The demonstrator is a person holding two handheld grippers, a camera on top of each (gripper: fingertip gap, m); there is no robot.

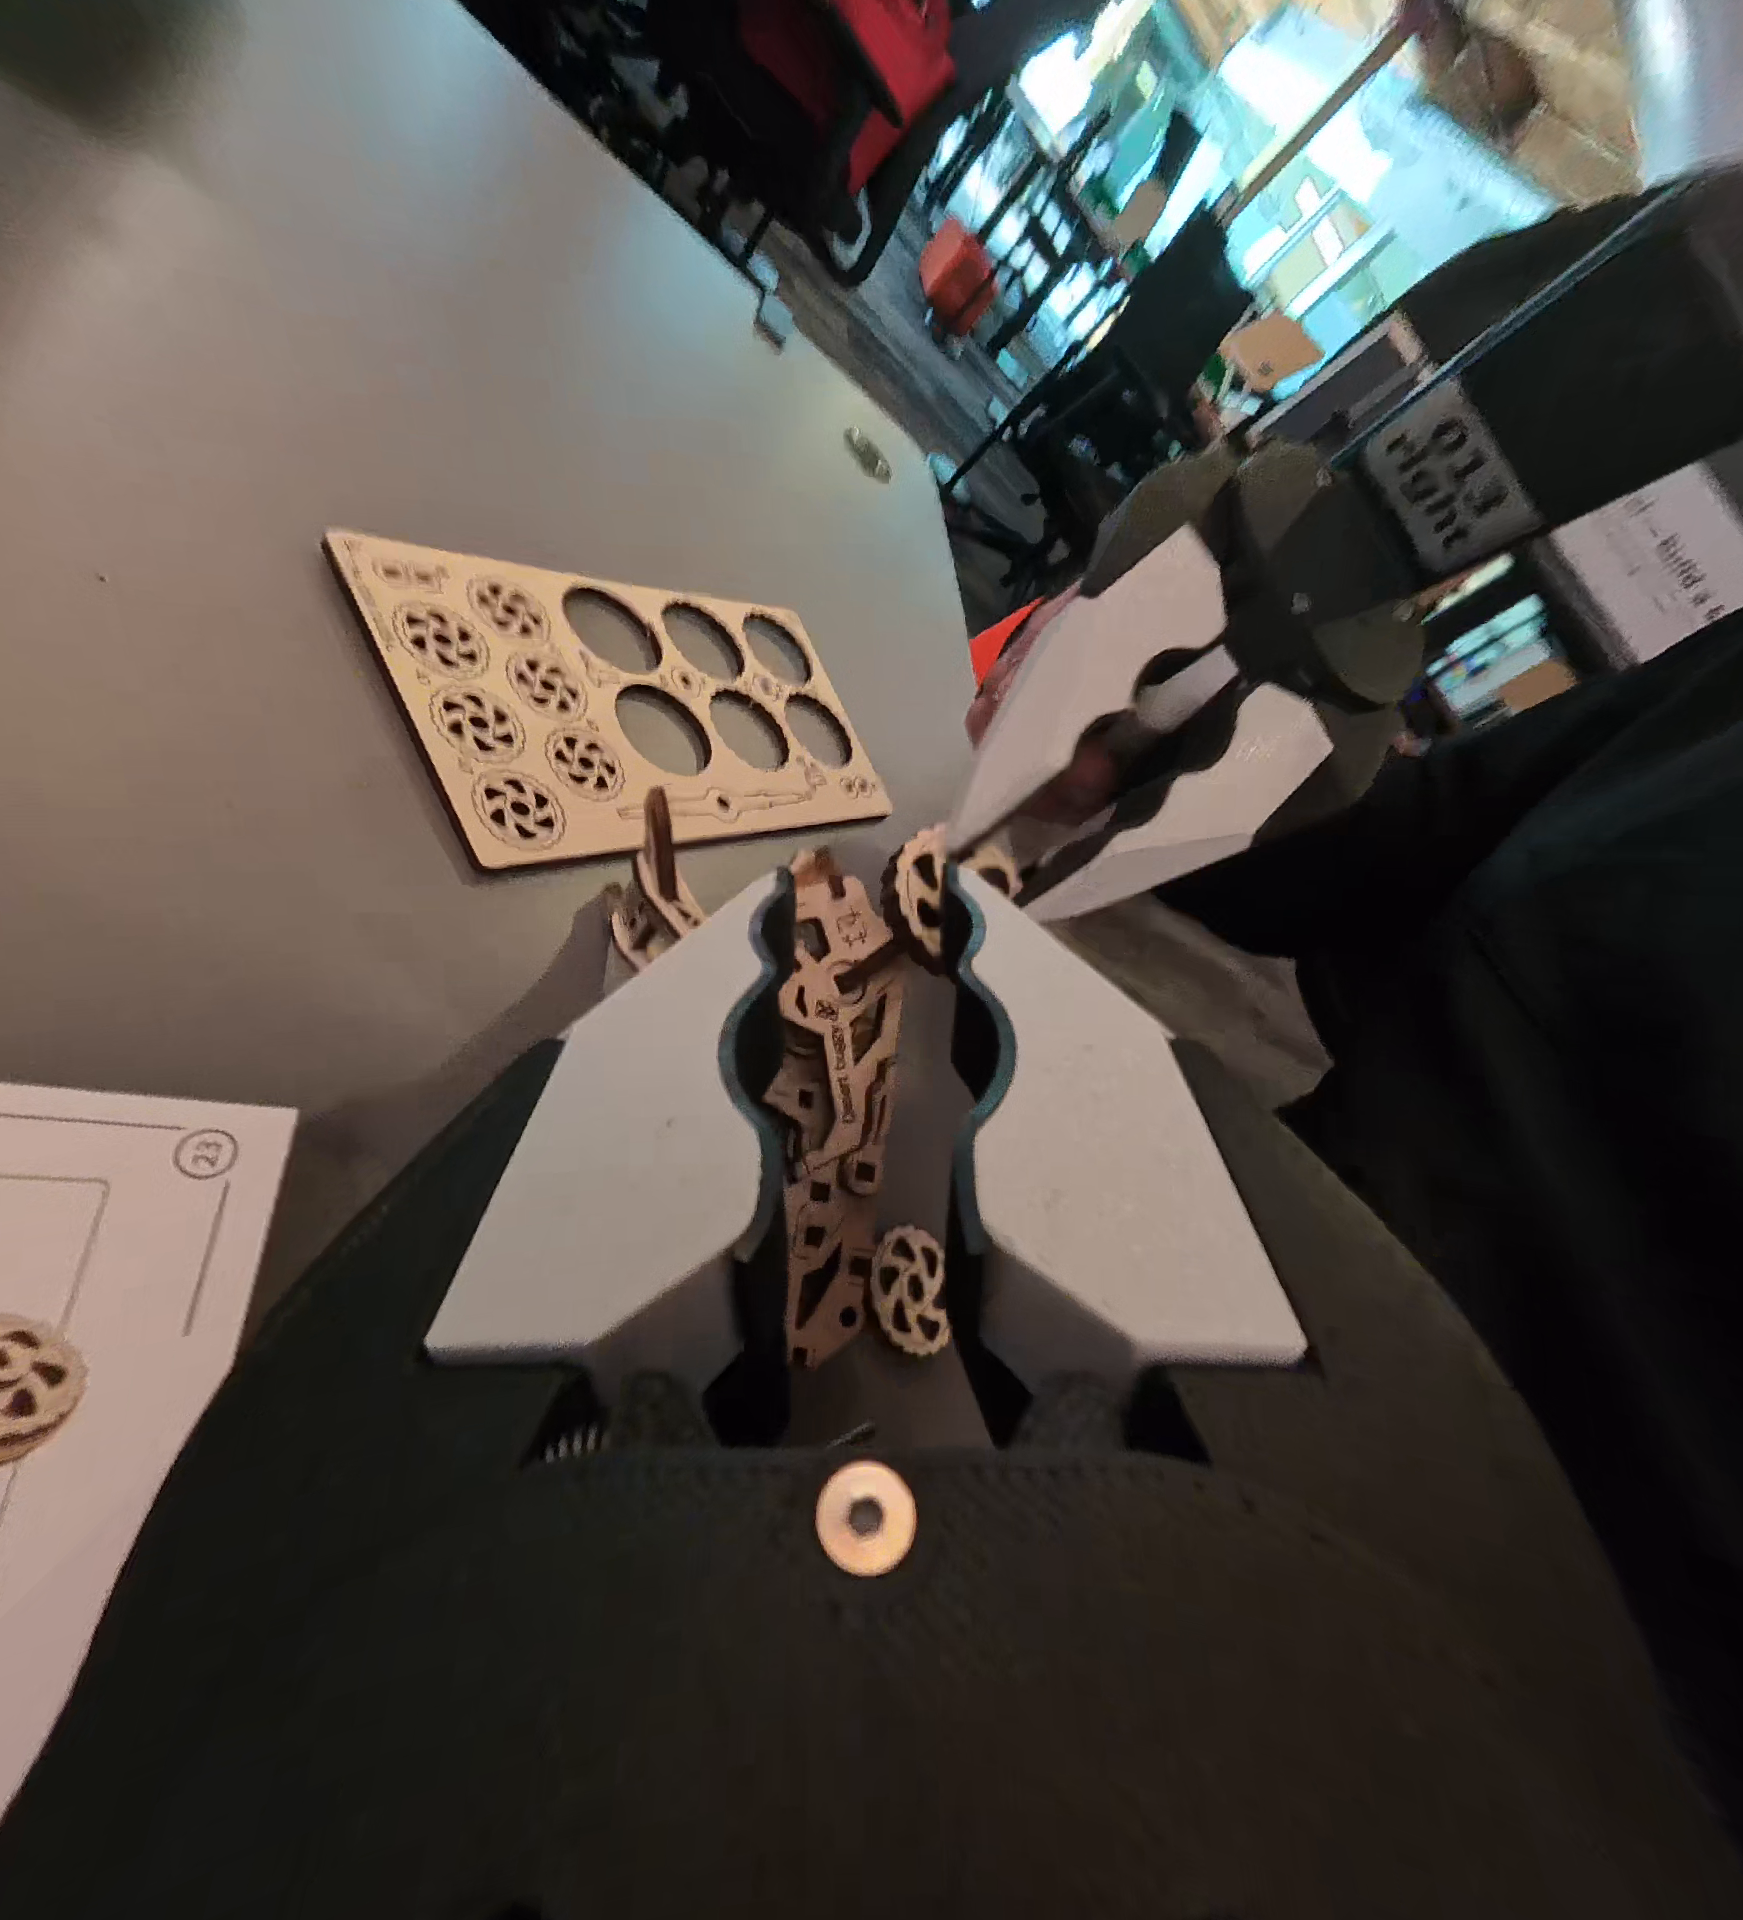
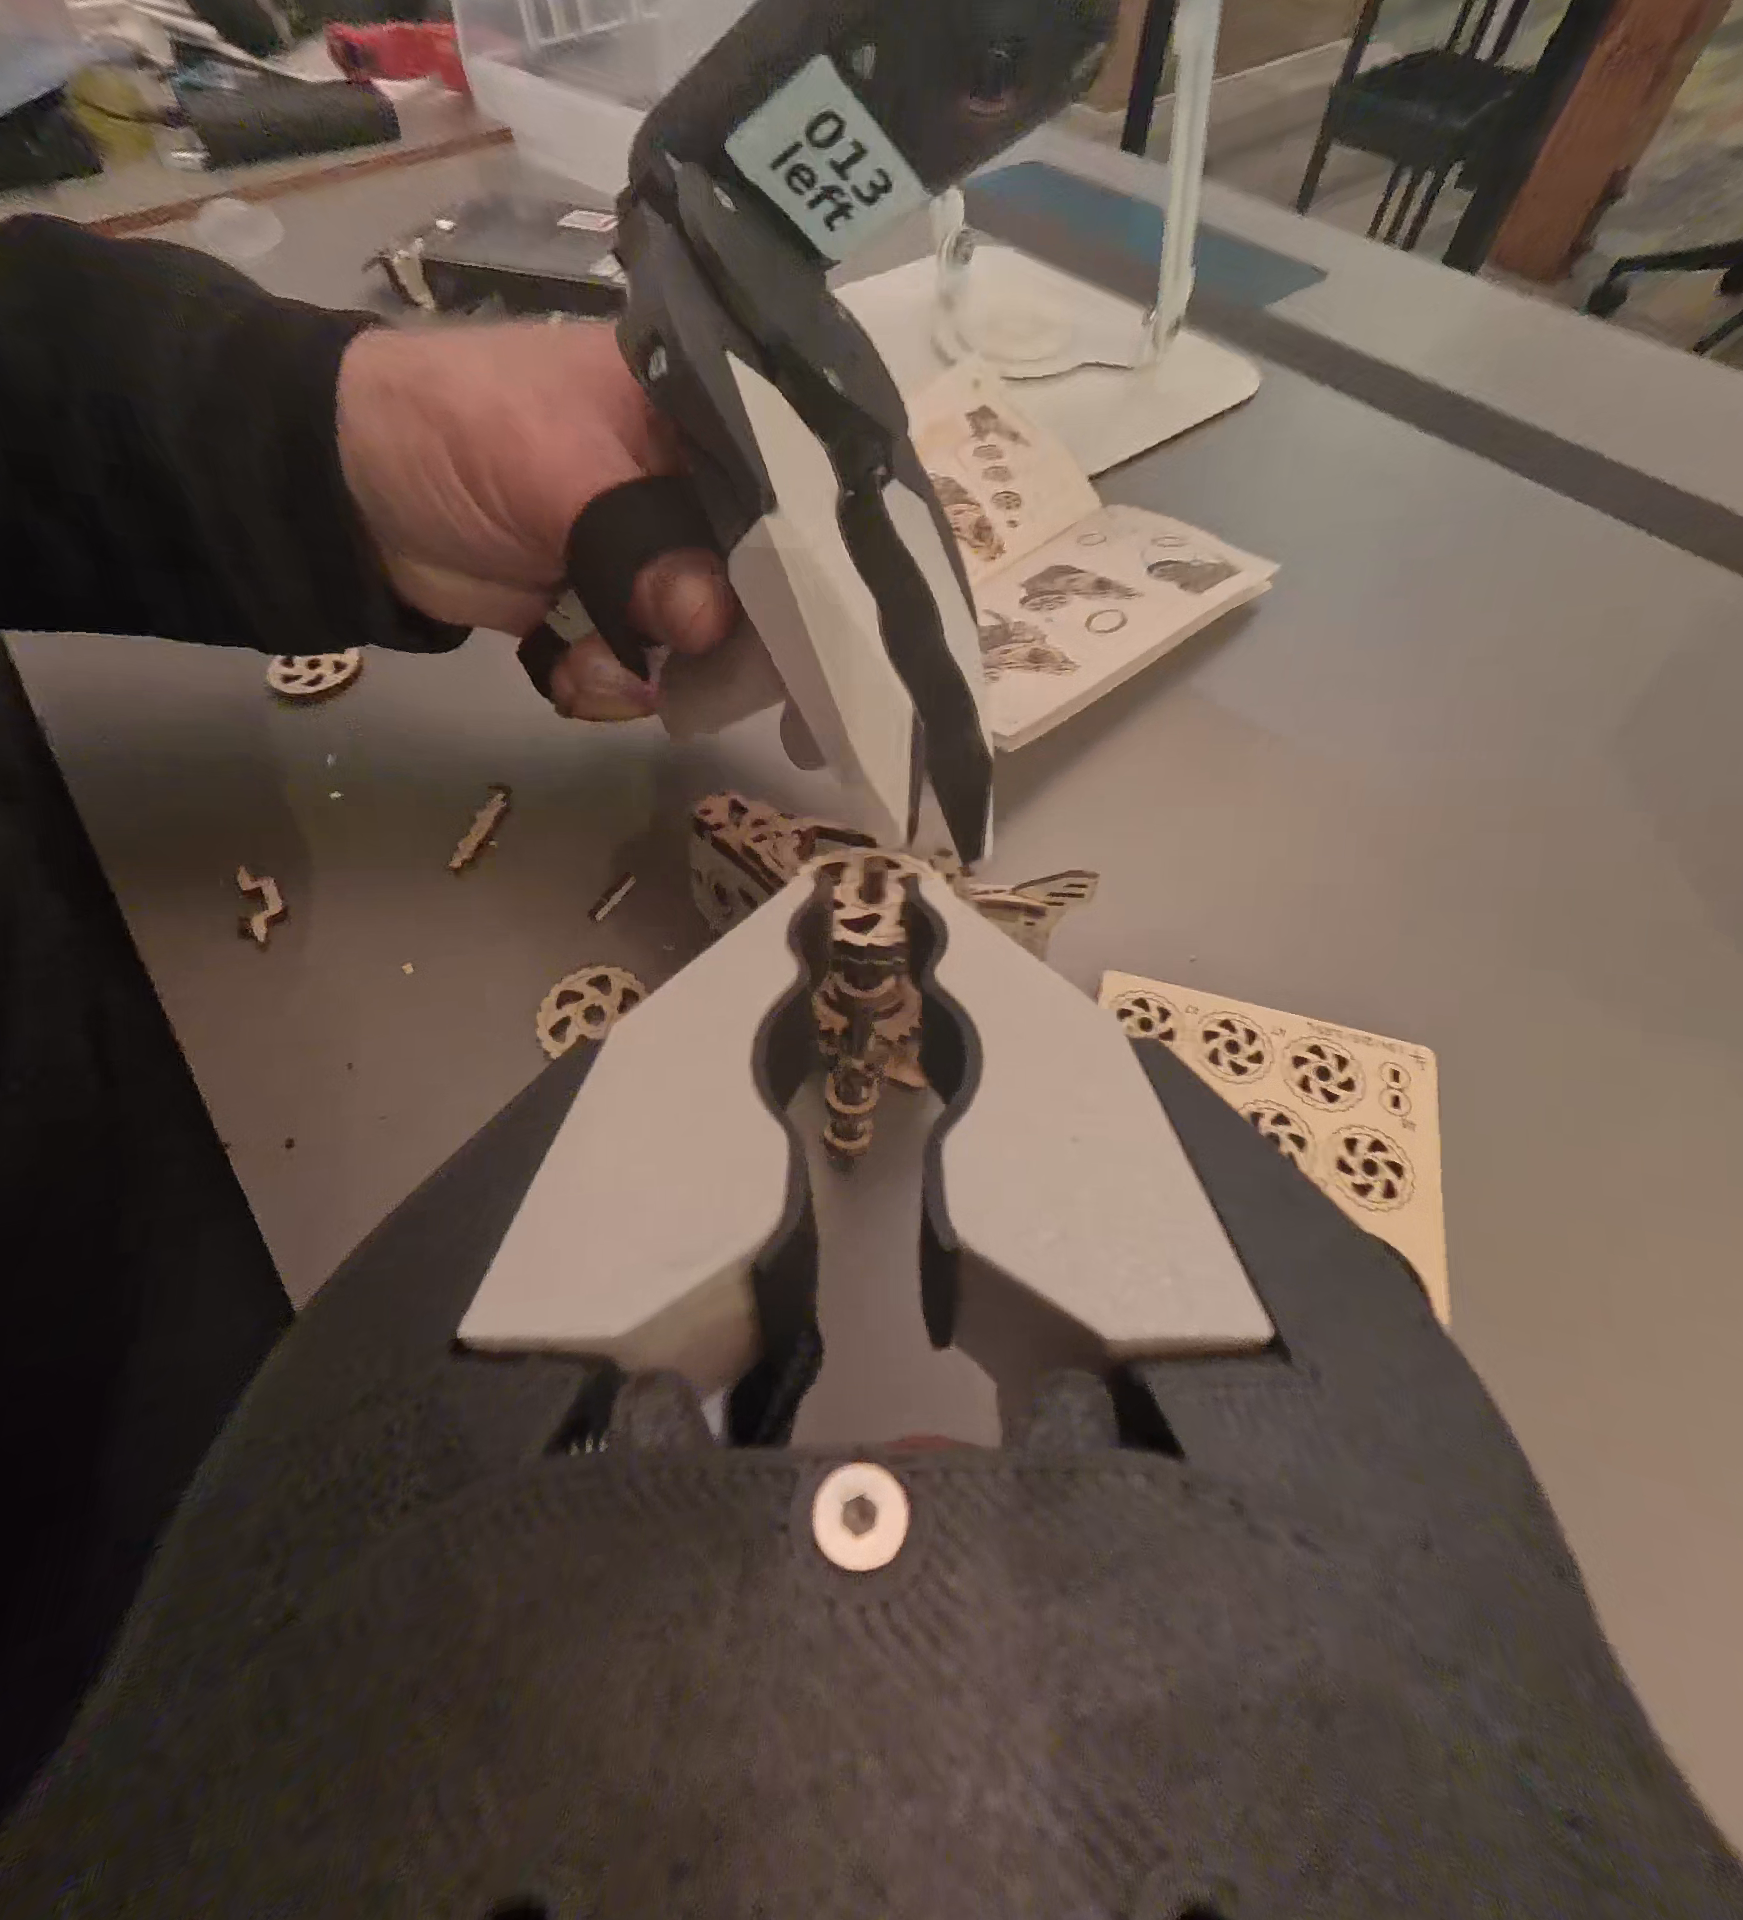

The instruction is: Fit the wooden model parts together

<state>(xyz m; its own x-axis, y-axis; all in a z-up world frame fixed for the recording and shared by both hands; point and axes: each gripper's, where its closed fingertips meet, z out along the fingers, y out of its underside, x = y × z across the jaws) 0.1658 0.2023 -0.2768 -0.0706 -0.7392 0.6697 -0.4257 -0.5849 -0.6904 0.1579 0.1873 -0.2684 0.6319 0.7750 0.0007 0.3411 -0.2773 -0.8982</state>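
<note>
Wooden model (image 1: pixel 836 1122) clamped in your left tongs (image 1: pixel 862 904); right tongs (image 2: pixel 872 883) pinch wheel (image 1: pixel 919 899) at 12 o'clock—oversqueeze, thin ply snaps.

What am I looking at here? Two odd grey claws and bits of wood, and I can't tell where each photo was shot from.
No robot: a person holds a pair of tongs in each hand, with a camera on each looking along its fingers. One picture looks out from the left tongs, which grip the wooden model. The other looks from the right tongs, which hold a wheel against it. On the grey table lie a sheet of uncut wheels, loose wheels, small offcuts and an open instruction booklet.
</note>
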